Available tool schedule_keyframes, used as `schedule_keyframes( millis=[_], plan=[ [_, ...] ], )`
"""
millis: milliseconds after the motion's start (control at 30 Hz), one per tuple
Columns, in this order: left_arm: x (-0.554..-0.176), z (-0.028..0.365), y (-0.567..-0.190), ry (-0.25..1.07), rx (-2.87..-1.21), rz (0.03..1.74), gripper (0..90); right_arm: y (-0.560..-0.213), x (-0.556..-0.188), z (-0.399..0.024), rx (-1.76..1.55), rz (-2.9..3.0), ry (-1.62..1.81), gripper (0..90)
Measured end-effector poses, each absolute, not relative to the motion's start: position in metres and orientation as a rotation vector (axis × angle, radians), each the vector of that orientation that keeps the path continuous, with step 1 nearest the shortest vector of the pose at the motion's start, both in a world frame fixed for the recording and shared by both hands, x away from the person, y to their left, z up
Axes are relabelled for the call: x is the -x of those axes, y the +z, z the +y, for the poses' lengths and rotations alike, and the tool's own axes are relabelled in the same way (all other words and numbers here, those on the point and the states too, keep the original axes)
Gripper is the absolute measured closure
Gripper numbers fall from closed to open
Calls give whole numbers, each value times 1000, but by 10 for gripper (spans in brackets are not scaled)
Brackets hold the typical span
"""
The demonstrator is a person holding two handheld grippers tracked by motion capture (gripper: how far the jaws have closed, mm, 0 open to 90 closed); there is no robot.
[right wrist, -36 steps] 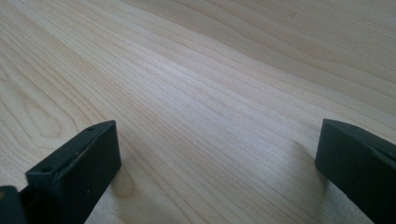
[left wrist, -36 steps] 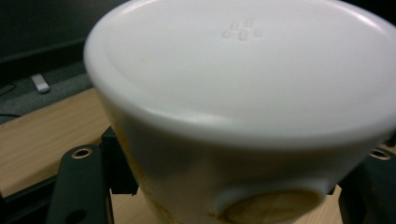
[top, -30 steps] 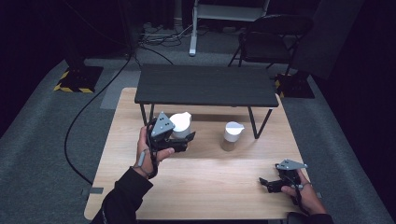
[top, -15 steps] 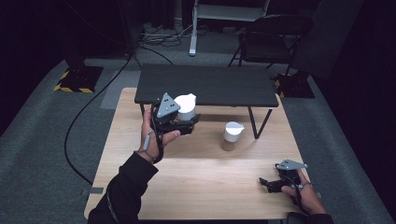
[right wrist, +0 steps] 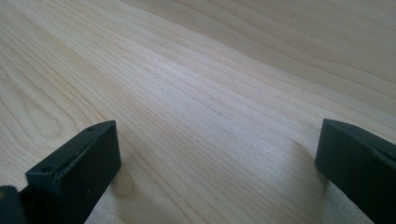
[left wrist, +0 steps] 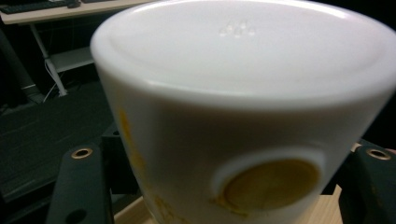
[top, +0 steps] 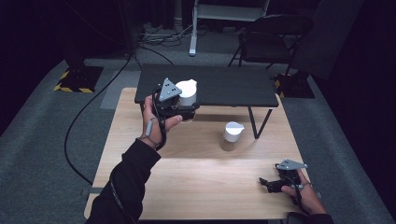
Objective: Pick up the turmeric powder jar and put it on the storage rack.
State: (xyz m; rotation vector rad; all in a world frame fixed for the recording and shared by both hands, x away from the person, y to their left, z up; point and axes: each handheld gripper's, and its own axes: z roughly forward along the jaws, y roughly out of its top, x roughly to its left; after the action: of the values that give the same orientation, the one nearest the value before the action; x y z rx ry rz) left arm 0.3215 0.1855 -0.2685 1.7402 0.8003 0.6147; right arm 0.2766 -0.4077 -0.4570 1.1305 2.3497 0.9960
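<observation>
A: Item one, white cup [top: 187, 92]?
B: Clamped in the left gripper [top: 183, 108], aloft at eleven o'clock, seemingly upside down.
A: Right gripper [top: 270, 184]?
B: Five o'clock, jaws apart, empty.

Wooden table [top: 196, 182] bears one white cup [top: 231, 135], apparently upside-down.

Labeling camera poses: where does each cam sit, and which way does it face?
High view: above the person's side, looking forward and down at the table; forearms, left claw on a cup, right claw.
Left gripper view: on the left claw, facing along its jaws at the cup.
Right gripper view: on the right claw, jaws apart, facing bare table.
Shared: high and left gripper views both show the cup.
</observation>
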Motion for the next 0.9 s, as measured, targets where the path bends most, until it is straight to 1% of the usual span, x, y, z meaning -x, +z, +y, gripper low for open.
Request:
schedule_keyframes(
  millis=[267, 500, 900],
  plan=[
    [-330, 184, -261, 641, -1729, 797, 305, -457, -277, -408, -1131, 2350, 996, 0],
    [-340, 185, -258, 641, -1708, 826, 305, -457, -277, -408, -1130, 2350, 996, 0],
    [-361, 185, -248, 663, -1718, 883, 305, -457, -277, -408, -1130, 2350, 996, 0]
  ],
)
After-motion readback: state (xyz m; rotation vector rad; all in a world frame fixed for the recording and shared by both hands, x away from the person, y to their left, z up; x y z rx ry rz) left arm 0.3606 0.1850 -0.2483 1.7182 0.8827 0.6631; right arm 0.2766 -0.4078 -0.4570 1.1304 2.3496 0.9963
